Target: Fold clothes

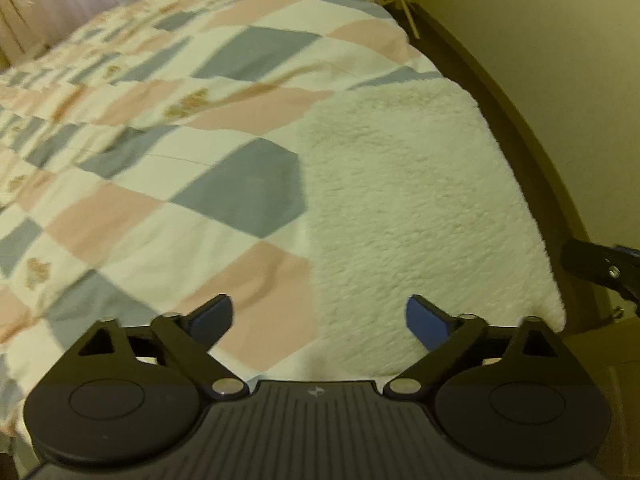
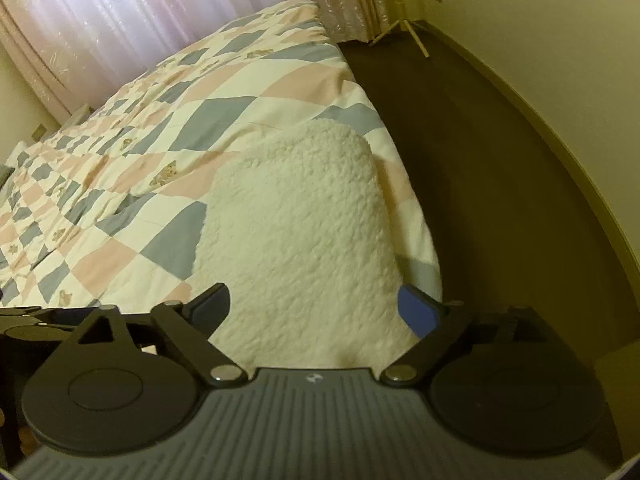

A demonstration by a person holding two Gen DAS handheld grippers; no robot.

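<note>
- Across the bed (image 2: 280,92), a quilt of pink, grey and cream diamonds covers everything up to the curtains (image 2: 120,12).
- On the quilt's near corner by the dark floor (image 2: 500,200) lies a folded cream fleece garment (image 2: 296,232).
- Left hand-held gripper (image 1: 319,322): jaws spread wide, nothing between them, above the fleece's edge.
- Right hand-held gripper (image 2: 314,310): jaws wide, empty, over the fleece.

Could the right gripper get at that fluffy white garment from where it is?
Probably yes. The right gripper is open, with the fleecy white garment lying flat on the quilt straight ahead of its fingers, and nothing between them.
</note>
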